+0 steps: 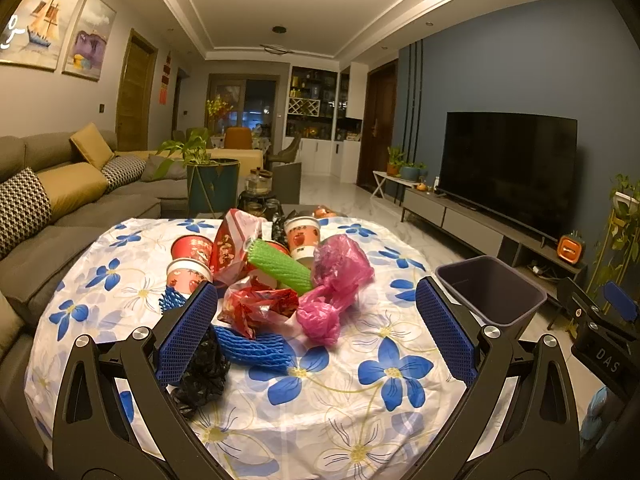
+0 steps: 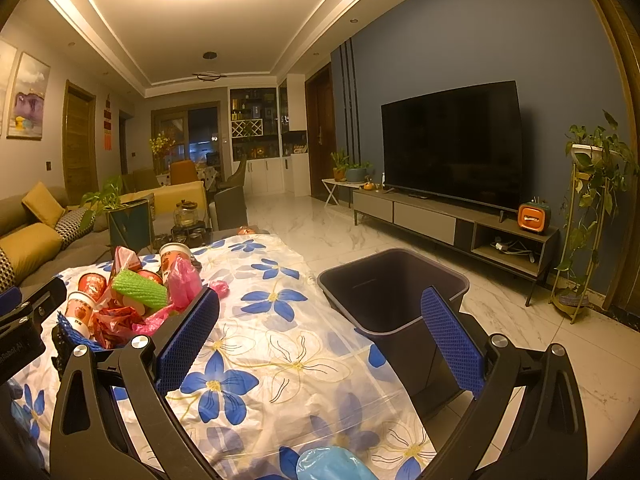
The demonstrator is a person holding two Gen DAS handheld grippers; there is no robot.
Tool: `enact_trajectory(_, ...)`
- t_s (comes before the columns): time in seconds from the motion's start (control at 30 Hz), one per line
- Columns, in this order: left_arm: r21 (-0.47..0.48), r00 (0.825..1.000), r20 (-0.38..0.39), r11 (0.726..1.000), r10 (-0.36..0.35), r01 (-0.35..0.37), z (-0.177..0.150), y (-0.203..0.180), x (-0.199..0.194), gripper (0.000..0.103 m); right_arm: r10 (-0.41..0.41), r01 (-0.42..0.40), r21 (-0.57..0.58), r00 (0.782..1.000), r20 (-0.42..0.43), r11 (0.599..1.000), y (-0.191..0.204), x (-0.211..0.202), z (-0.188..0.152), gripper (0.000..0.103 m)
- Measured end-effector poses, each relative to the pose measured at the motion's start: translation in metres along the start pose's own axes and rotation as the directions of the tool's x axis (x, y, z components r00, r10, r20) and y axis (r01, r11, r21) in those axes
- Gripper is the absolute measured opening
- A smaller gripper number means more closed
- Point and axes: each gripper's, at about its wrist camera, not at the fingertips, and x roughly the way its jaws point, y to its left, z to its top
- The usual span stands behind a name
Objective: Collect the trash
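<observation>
Overhead, warm ceiling light fills a living room with a grey sofa [image 1: 80, 200], a blue wall and a dark television [image 2: 452, 144]. Nearer, a flower-printed tablecloth [image 1: 380, 380] carries the trash pile [image 1: 272, 276] of cups, bags and foam nets. Just beside the table stands an empty dark bin [image 2: 396, 292]. Left gripper [image 1: 316, 332] and right gripper [image 2: 320, 344] gape wide, holding nothing.

Both grippers [image 1: 316, 332] [image 2: 320, 340] spread wide, empty
</observation>
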Motion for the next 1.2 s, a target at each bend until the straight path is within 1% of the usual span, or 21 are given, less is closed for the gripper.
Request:
enact_trajectory(0.77,-0.001,1.0,-0.001,1.0,-0.001,0.001,-0.0001,-0.0005,-0.0002,0.098,-0.004,0.004,0.004,1.0,0.005,1.0,-0.001,-0.0001,0.0004,0.098)
enact_trajectory(1.2,-0.002,1.0,-0.003,1.0,-0.002,0.002,-0.0001,-0.002,0.0,0.098,-0.005,0.005,0.017,1.0,0.003,1.0,-0.0082,-0.0019,0.0005,0.098)
